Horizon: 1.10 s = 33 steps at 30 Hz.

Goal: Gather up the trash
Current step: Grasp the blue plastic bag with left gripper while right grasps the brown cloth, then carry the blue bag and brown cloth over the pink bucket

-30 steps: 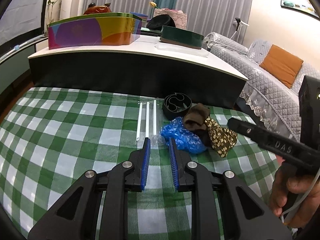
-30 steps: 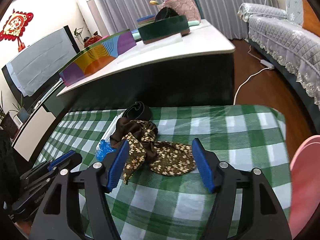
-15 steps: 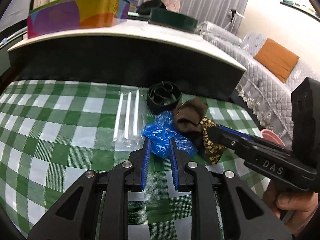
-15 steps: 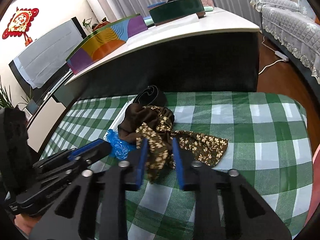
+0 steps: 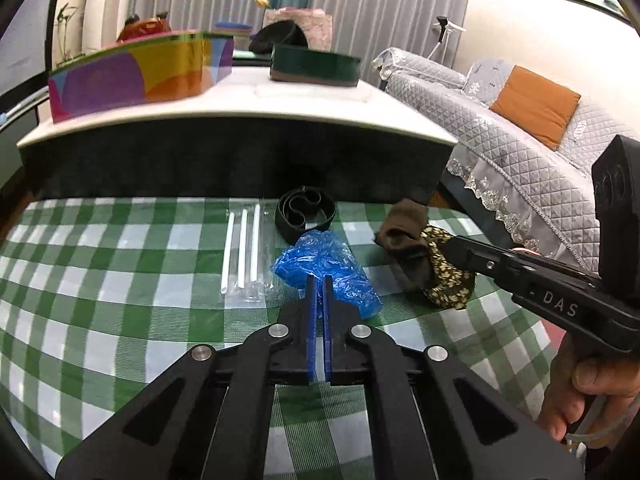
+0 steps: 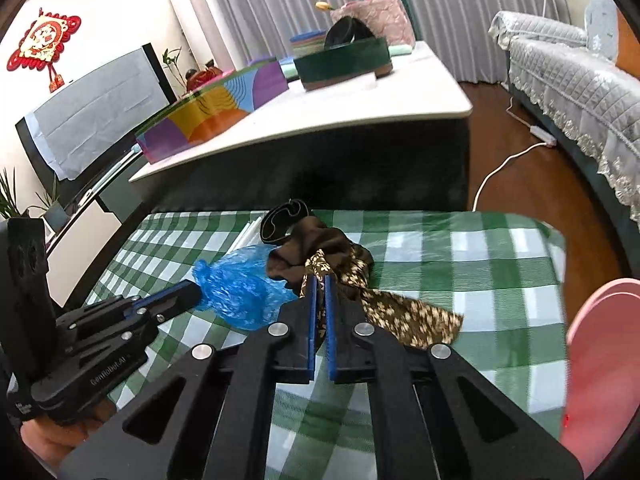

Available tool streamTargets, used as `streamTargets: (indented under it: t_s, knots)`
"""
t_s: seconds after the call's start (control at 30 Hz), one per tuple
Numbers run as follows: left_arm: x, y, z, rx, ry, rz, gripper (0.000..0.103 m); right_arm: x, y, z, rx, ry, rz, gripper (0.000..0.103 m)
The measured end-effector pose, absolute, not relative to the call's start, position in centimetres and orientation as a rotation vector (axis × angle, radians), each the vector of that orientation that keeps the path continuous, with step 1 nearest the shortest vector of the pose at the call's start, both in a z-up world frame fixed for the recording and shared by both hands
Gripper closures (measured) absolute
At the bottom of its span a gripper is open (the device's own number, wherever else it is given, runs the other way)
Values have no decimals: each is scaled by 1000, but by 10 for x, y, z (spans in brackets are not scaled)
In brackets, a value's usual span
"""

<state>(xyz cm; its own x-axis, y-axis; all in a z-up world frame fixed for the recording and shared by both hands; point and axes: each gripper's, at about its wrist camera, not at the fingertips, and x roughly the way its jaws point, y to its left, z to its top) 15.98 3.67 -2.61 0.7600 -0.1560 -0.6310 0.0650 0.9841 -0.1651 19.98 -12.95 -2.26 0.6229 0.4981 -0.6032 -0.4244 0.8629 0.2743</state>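
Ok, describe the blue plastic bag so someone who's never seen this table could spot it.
On the green checked tablecloth, look near the far edge, between the white straws and the brown flowered cloth. The blue plastic bag is the only crinkly, shiny blue thing there.

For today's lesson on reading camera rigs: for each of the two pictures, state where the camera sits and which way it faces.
Left wrist: on the left gripper, facing forward and down at the checked table; its jaws pinch the blue plastic bag; right hand shows.
Right wrist: on the right gripper, facing likewise; its jaws pinch the brown floral cloth; left gripper shows.
Shared: bag, cloth, black coil.
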Motion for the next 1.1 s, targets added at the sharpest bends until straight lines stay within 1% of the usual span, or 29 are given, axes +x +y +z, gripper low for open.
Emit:
streamTargets:
  t_s: [0.4, 0.93, 1.1]
  knots:
    - [126, 22, 3, -103, 639, -168, 101, 158, -163, 20, 63, 621, 425, 99]
    - [87, -3, 40, -58, 561, -220, 101, 119, -224, 91, 59, 570, 342, 99]
    - [78, -8, 45, -65, 556, -227, 101, 107, -241, 98, 61, 541, 326, 99]
